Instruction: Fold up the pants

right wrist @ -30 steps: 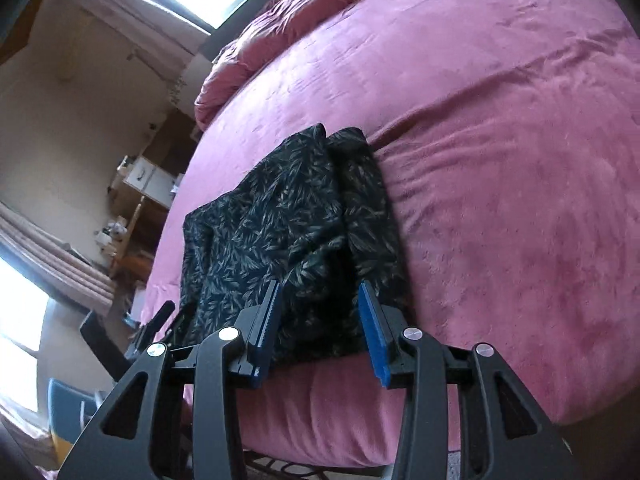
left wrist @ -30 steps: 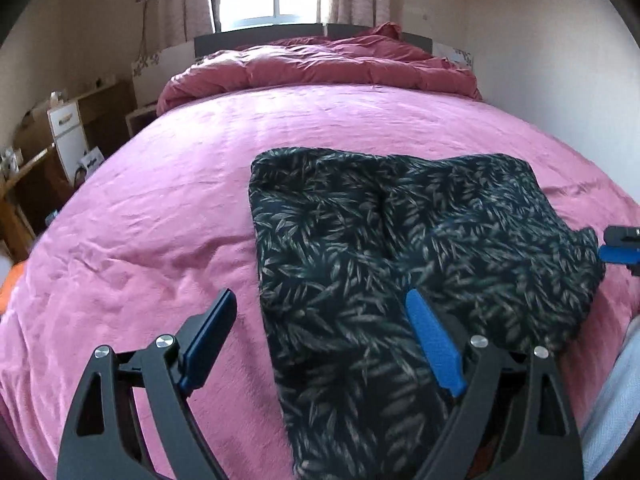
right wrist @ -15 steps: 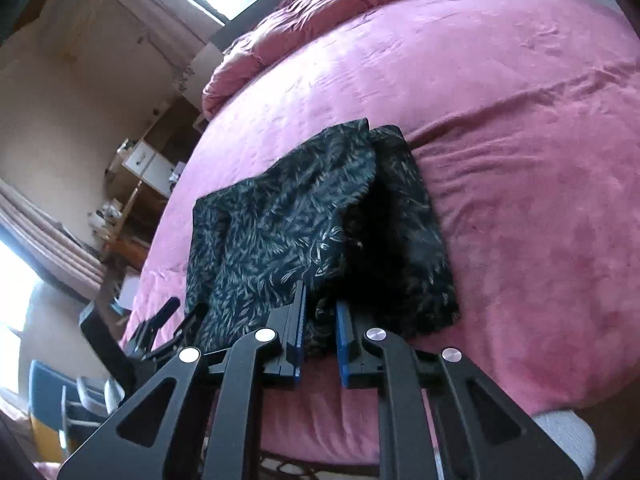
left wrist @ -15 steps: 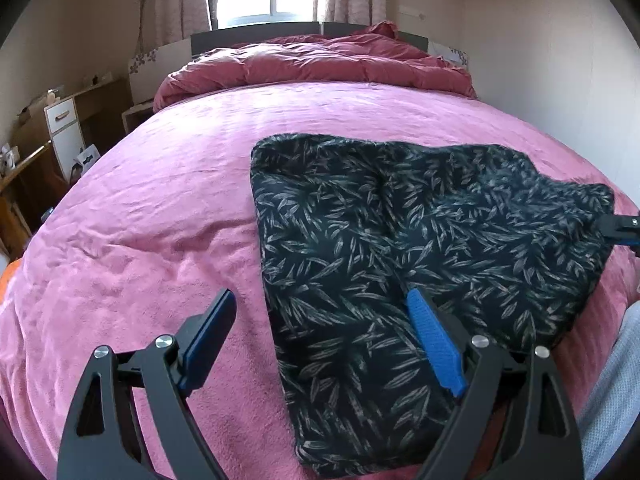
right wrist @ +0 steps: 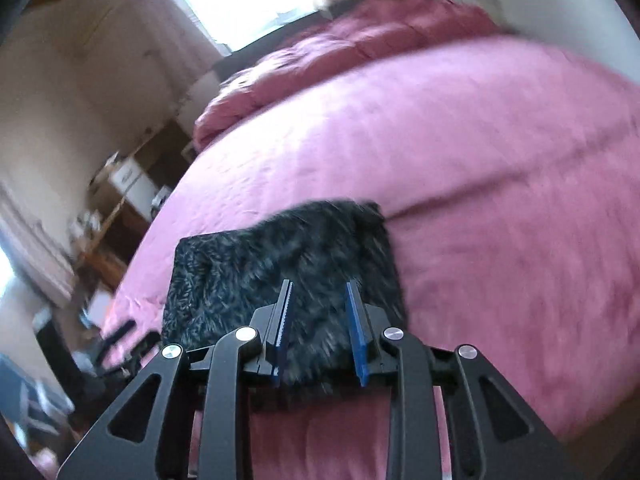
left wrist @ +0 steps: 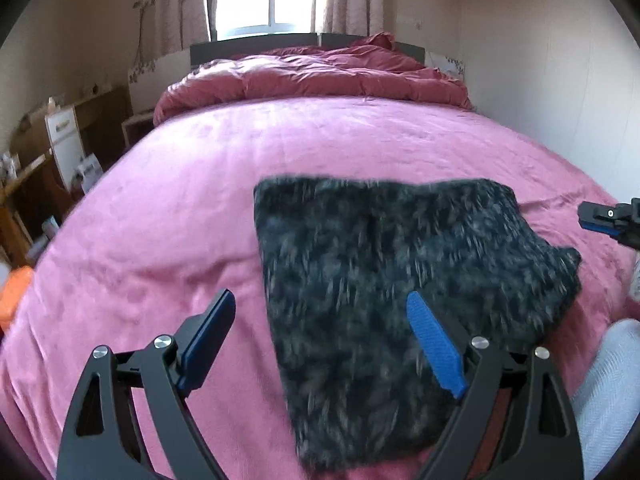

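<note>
Dark leaf-print pants point(left wrist: 380, 264) lie folded into a rough rectangle on the pink bedspread point(left wrist: 168, 208), close to the bed's near edge and toward its right side. Above their near left corner the left gripper point(left wrist: 320, 328) hangs with its jaws spread wide and nothing between them. At the pants' near right edge the right gripper point(right wrist: 318, 312) has its jaws opening; the pads are clear of the cloth.

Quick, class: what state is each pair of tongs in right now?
Left tongs: wide open, holding nothing, above the folded pants.
Right tongs: opening, nothing gripped; the pants show in the gap between them.
</note>
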`<action>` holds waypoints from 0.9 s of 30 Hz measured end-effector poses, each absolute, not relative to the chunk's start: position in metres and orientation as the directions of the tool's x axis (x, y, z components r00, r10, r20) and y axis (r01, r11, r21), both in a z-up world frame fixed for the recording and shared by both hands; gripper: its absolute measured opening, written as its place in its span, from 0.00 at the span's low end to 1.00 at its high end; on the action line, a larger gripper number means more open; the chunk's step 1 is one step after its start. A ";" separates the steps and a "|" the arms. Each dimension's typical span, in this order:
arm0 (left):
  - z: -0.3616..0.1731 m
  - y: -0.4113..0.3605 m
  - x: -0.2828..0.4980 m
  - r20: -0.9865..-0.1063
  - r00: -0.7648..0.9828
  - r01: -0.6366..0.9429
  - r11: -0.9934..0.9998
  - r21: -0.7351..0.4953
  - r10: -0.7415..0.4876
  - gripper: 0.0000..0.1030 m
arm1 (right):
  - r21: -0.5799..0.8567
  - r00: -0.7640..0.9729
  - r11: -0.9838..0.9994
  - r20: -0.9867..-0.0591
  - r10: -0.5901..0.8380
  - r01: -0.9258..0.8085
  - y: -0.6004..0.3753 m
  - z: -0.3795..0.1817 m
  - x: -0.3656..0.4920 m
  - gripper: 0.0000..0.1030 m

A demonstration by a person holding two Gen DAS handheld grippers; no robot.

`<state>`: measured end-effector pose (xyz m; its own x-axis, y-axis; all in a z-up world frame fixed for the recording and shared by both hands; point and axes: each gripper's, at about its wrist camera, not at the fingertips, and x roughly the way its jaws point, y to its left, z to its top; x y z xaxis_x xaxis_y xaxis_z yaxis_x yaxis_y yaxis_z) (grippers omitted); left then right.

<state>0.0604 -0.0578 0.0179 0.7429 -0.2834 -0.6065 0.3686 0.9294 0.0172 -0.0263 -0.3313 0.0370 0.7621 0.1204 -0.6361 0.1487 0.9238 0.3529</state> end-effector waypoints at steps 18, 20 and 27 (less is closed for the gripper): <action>-0.029 -0.064 0.142 -0.724 0.634 0.325 0.943 -0.068 -0.271 0.93 | 0.149 0.693 0.984 -0.720 0.038 0.100 -0.322 -0.014 0.075 0.24; -0.025 -0.068 0.136 -0.713 0.662 0.312 0.950 -0.018 -0.231 0.93 | 0.139 0.696 0.985 -0.717 0.029 0.103 -0.320 -0.013 0.070 0.26; -0.026 -0.065 0.122 -0.709 0.665 0.274 0.960 -0.057 -0.232 0.93 | 0.145 0.705 0.983 -0.709 0.022 0.115 -0.313 -0.009 0.052 0.36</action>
<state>0.1219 -0.0648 -0.0256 0.6653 -0.2323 -0.7095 0.2740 0.9600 -0.0574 0.0518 -0.3132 -0.0086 0.7047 0.0223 -0.7092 0.1148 0.9828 0.1449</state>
